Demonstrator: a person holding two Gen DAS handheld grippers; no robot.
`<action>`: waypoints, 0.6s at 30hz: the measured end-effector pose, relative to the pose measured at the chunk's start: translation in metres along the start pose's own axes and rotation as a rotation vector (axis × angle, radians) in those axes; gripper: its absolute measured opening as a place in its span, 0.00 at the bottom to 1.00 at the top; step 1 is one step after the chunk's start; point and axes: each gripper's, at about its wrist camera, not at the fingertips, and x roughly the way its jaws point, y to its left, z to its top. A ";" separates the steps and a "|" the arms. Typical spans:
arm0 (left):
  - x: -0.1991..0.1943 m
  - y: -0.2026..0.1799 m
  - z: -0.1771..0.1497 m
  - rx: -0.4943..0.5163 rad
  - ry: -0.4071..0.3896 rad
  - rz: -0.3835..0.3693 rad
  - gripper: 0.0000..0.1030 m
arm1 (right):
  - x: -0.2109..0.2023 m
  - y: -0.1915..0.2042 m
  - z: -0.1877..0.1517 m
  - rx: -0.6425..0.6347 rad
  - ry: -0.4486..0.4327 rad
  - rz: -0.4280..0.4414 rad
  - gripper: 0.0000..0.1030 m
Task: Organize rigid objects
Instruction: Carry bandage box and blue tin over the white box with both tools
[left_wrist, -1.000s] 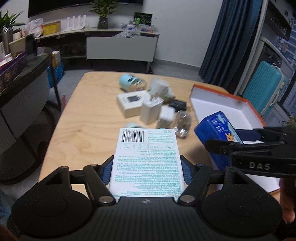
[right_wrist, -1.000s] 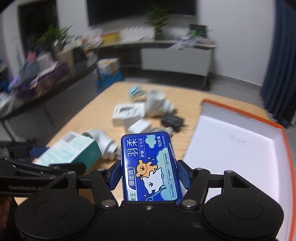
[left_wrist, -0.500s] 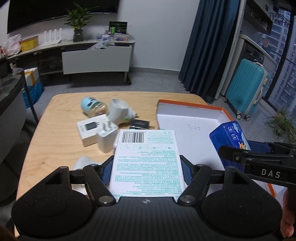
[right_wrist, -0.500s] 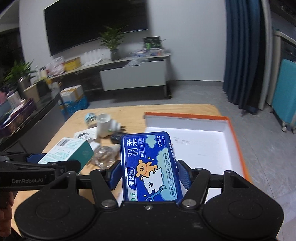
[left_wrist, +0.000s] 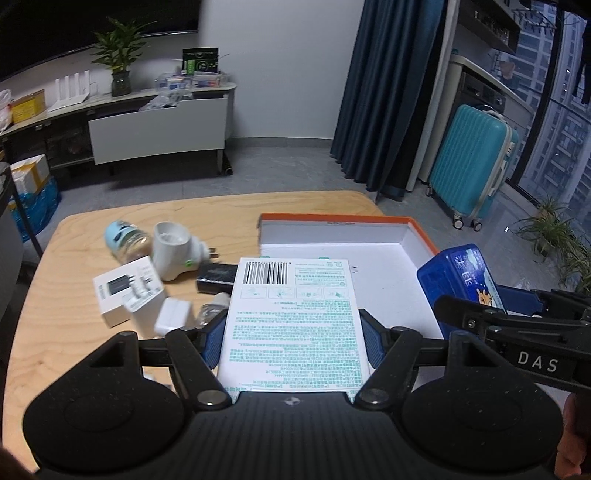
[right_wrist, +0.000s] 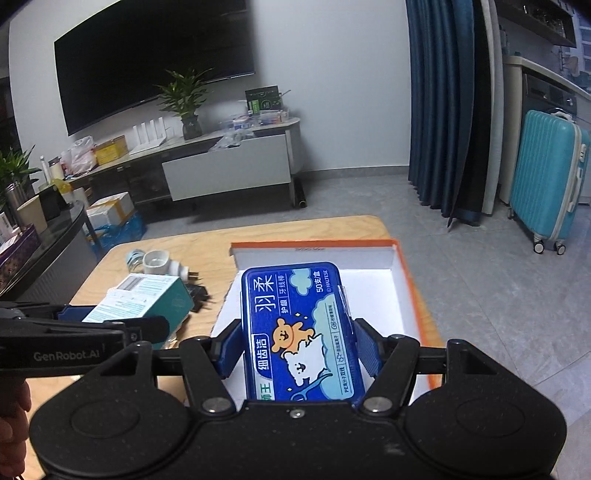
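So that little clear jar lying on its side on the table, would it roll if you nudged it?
Probably. The jar looks round and lies on its side, so a push across it could set it rolling. The white plug-in beside it might stop it that way. It looks glassy, so perhaps slippery and breakable.

The left gripper (left_wrist: 293, 341) is a matte black, finely speckled plastic frame with two round discs at its base and angled link arms joined by silver screws. Its fingers (left_wrist: 216, 341) carry ribbed blue pads. A ribbed dark panel with a small emblem sits at the centre. The right gripper (right_wrist: 295, 352) has the same build, with blue-padded fingers (right_wrist: 369, 350). White lettering runs along their sides: "GenRobot.AI" on the left, "DAS" on the right.
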 end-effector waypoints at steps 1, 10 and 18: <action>0.001 -0.002 0.001 0.004 0.000 -0.002 0.69 | 0.000 -0.002 0.001 0.005 -0.002 -0.002 0.74; 0.016 -0.016 0.010 0.020 0.003 -0.015 0.69 | 0.008 -0.014 0.008 0.018 -0.008 -0.020 0.74; 0.028 -0.020 0.015 0.012 0.015 -0.012 0.69 | 0.023 -0.020 0.016 0.009 0.007 -0.036 0.74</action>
